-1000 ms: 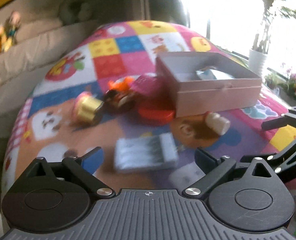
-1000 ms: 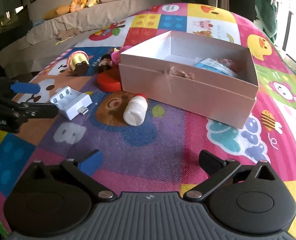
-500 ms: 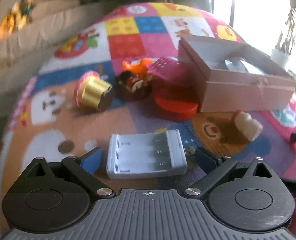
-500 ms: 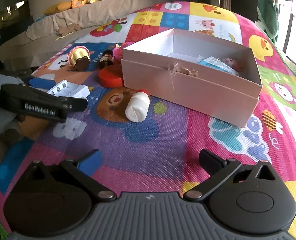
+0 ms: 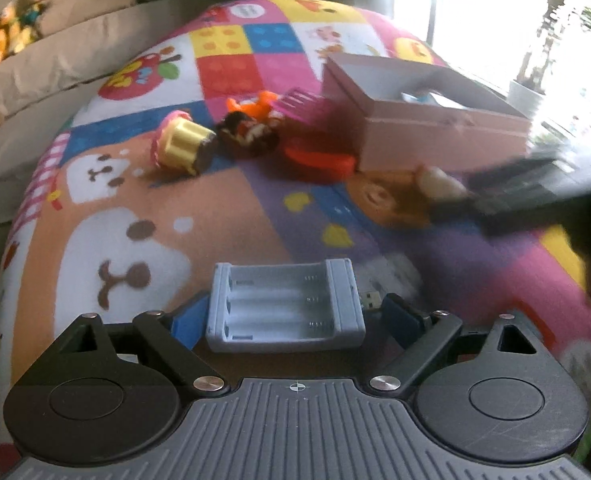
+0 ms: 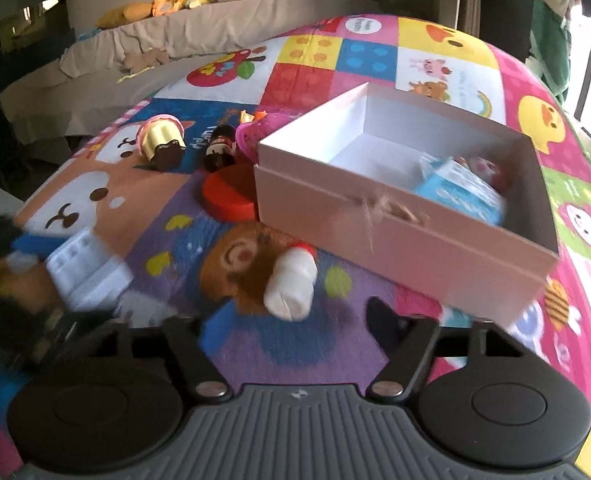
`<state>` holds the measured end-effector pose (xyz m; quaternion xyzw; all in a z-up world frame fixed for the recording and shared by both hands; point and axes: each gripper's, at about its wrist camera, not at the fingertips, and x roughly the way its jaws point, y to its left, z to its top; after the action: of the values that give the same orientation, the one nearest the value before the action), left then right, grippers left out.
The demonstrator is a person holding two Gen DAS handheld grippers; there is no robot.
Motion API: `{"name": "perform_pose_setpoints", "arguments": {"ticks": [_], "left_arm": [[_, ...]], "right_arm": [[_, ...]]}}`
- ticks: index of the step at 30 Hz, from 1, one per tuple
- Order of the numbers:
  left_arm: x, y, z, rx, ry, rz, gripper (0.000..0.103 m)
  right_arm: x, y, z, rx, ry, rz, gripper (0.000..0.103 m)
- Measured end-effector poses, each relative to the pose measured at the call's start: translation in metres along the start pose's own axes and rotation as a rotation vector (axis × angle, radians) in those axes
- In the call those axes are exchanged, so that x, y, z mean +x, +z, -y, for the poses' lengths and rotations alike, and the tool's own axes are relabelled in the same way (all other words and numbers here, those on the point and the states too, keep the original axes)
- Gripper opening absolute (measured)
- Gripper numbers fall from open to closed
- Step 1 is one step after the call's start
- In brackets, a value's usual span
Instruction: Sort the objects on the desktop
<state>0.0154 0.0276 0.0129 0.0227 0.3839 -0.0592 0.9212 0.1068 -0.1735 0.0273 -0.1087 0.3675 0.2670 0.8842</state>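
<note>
We take the box (image 6: 399, 216) as our landmark: a pale pink card box, open-topped, with a frayed twine bow on its near wall. Inside it, at its right end, lie a blue packet (image 6: 455, 192) and a small round-faced toy (image 6: 487, 166), so we judge the sorting begun but far from finished.

Most things are still out on the mat (image 6: 335, 344), a soft printed play mat of bright squares and cartoon faces. Touching the box's left corner is a flat red disc (image 6: 227, 196); a pink ribbed piece (image 6: 263, 132) sits just behind that corner. Further left of the box lie a dark little doll (image 6: 219, 148) and a cupcake toy (image 6: 161, 140) with a shiny gold fluted wrapper, tipped on its side. Just in front of the box lies a white bottle (image 6: 291, 284), squat and rounded with a red cap.

Well left of the box and nearer us is the charger (image 5: 285, 306), a hard grey plastic tray with three moulded slots and a USB plug at one end. Our left gripper (image 5: 291, 316) brackets it, fingers (image 5: 187, 322) spread to either side; we cannot tell whether they touch it yet. Our right gripper (image 6: 283, 320) hovers with fingers apart just short of the bottle, blurred and holding nothing.
</note>
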Motion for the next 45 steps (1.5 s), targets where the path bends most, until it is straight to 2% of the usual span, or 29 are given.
{"name": "perform_pose_setpoints", "arguments": {"ticks": [3,4,6,11,16,19,25,28,29,30,31,33,36,38,40,42,44,45], "left_arm": [[-0.004,-0.004,0.002,0.001,-0.008,0.007,0.096],[-0.003,-0.004,0.001,-0.006,-0.009,0.012,0.097],[-0.001,-0.003,-0.002,-0.026,-0.001,0.019,0.097],[-0.002,0.004,-0.005,-0.067,-0.008,0.041,0.097],[-0.008,0.003,-0.001,-0.031,-0.005,0.057,0.094],[-0.007,0.001,-0.001,-0.023,0.022,0.045,0.084],[-0.009,0.000,0.001,-0.008,0.041,0.048,0.083],[-0.024,0.005,0.009,0.019,0.015,0.080,0.082],[-0.031,0.010,0.012,0.027,0.004,0.100,0.067],[-0.039,0.019,0.015,0.037,-0.006,0.122,0.033],[-0.048,0.033,0.017,0.044,-0.030,0.142,0.028],[-0.070,0.065,0.020,0.058,-0.090,0.242,0.030],[-0.085,0.107,0.029,0.111,-0.046,0.368,0.030],[-0.080,0.121,0.030,0.104,-0.033,0.376,0.031],[-0.073,0.119,0.029,0.100,-0.040,0.351,0.036],[-0.067,0.107,0.030,0.123,-0.040,0.315,0.055],[-0.061,0.089,0.030,0.154,-0.043,0.272,0.064],[-0.059,0.078,0.029,0.174,-0.051,0.250,0.075]], "right_arm": [[0.011,0.008,-0.003,0.007,-0.001,-0.018,0.045],[0.011,0.010,-0.004,0.008,-0.003,-0.020,0.035],[0.008,0.012,-0.005,0.004,0.008,-0.037,0.025],[-0.015,0.001,-0.006,-0.013,0.018,-0.051,0.025],[-0.042,-0.017,0.001,0.008,0.030,-0.070,0.025],[-0.051,-0.027,0.003,0.022,0.032,-0.077,0.025],[-0.059,-0.040,0.003,0.052,0.046,-0.093,0.025],[-0.071,-0.043,0.005,0.045,0.054,-0.076,0.025],[-0.078,-0.042,0.008,0.047,0.055,-0.067,0.025],[-0.088,-0.038,0.011,0.055,0.058,-0.056,0.025],[-0.101,-0.030,0.018,0.073,0.071,-0.034,0.025],[-0.135,-0.008,0.032,0.105,0.095,0.065,0.025],[-0.185,0.025,0.052,0.128,0.078,0.269,0.025],[-0.198,0.034,0.061,0.135,0.035,0.337,0.025],[-0.193,0.035,0.067,0.146,0.019,0.325,0.025],[-0.181,0.026,0.068,0.149,0.024,0.279,0.025],[-0.165,0.015,0.068,0.152,0.031,0.226,0.025],[-0.156,0.009,0.067,0.158,0.041,0.194,0.025]]}}
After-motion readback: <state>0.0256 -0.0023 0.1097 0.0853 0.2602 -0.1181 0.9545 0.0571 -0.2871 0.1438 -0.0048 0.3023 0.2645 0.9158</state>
